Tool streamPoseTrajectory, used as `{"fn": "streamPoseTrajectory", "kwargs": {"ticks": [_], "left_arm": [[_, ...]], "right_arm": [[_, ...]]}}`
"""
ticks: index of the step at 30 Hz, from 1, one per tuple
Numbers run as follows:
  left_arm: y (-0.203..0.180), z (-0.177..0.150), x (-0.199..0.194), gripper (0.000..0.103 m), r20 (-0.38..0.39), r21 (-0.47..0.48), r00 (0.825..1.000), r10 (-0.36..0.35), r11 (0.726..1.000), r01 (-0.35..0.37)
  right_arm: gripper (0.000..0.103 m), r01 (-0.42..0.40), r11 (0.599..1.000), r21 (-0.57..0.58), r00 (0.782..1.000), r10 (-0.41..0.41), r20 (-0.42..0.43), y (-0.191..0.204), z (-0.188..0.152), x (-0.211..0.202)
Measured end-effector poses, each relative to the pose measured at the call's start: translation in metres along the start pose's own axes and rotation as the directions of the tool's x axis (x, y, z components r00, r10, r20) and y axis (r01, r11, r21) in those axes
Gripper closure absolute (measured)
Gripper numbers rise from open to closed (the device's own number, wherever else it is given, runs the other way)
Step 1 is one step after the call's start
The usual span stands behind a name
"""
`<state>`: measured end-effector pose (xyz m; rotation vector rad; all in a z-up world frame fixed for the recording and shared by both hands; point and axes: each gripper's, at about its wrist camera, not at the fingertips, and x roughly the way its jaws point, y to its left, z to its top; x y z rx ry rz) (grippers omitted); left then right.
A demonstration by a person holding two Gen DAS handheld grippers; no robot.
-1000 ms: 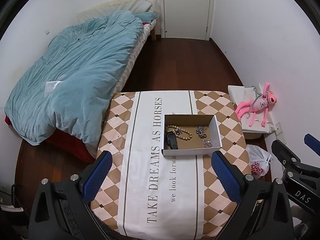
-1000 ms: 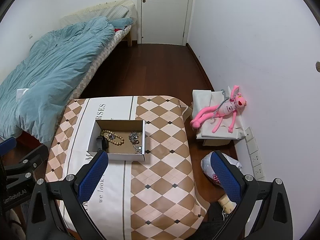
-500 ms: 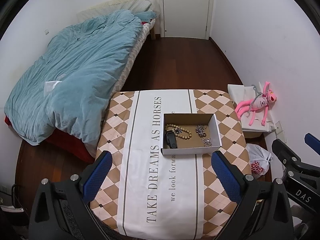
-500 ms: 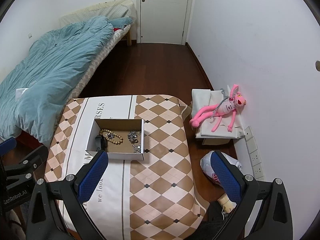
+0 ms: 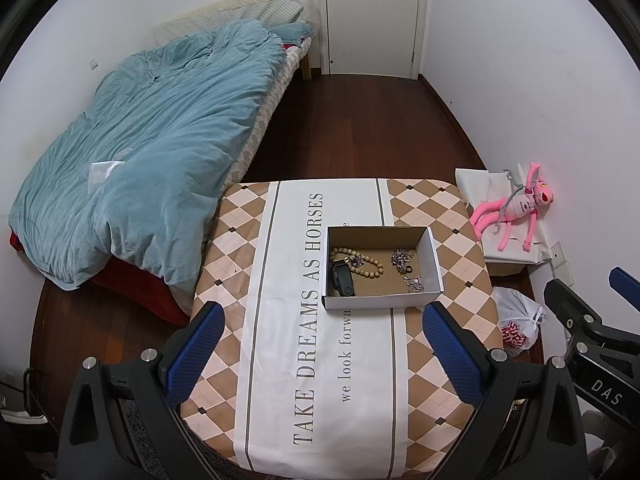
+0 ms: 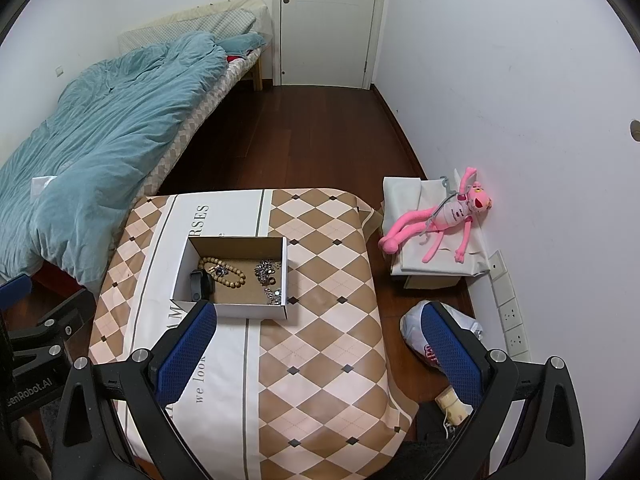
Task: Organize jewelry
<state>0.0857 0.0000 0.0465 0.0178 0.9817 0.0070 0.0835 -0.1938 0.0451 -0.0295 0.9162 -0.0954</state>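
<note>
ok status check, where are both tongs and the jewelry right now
Left tongs open, right tongs open, both empty above the table. Bead bracelet, black band and silver pieces in the cardboard box. Nothing in the way.

A table covered in a brown-and-cream diamond-patterned cloth (image 5: 432,216) with a white centre band printed "TAKE DREAMS AS HORSES" fills the lower middle of the left wrist view. Directly on it, right of centre, sits an open white cardboard box with a brown inside (image 5: 434,260). In the right wrist view the same cloth (image 6: 328,280) lies lower centre, the box (image 6: 252,310) left of centre.
</note>
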Motion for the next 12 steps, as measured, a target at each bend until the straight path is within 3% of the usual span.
{"fn": "streamPoseTrajectory", "kwargs": {"ticks": [12], "left_arm": [[0.0015,-0.0039,-0.0004,0.002,0.011,-0.003,1.0,0.004,1.0,-0.004]], "right_arm": [[0.0,-0.002,1.0,0.001,1.0,0.002,-0.003,0.0003,-0.002,-0.0001]]}}
